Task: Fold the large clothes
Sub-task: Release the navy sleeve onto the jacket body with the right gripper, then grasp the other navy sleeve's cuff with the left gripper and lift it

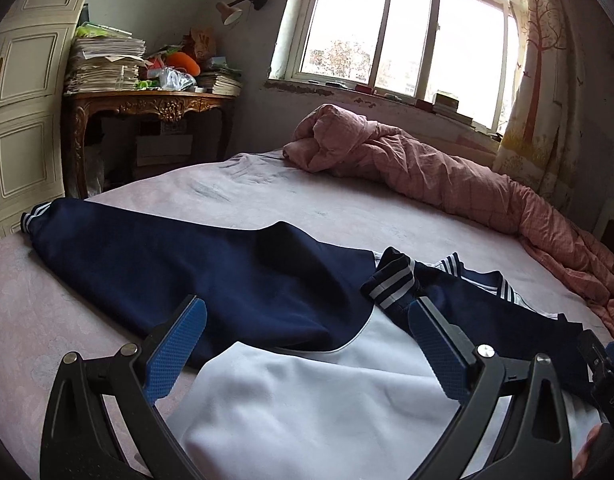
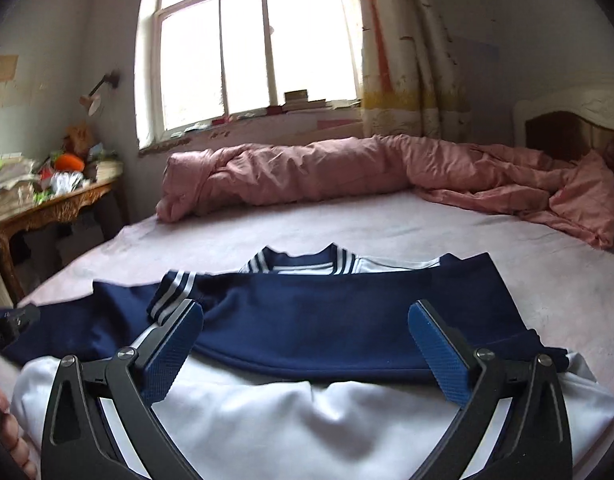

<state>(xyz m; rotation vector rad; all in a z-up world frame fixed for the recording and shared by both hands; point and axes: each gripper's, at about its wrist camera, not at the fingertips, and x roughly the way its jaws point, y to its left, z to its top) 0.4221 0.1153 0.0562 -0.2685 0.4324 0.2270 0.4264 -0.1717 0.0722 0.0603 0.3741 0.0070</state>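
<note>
Hiding jacket (image 2: 347,320) hem: hand-held grippers

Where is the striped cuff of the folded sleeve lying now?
In the right wrist view the striped cuff lies left of centre on the navy jacket, just below the collar and beside the open right gripper.

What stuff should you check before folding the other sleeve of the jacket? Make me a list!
1. Left gripper jaws open and holding nothing: ok.
2. Right gripper jaws open and holding nothing: ok.
3. One navy sleeve already folded across the jacket: ok.
4. Other sleeve folded in: not ok, it lies stretched out on the bed.
5. Pink quilt away from the jacket: ok.
6. Jacket lying smooth underneath: cannot tell.
</note>
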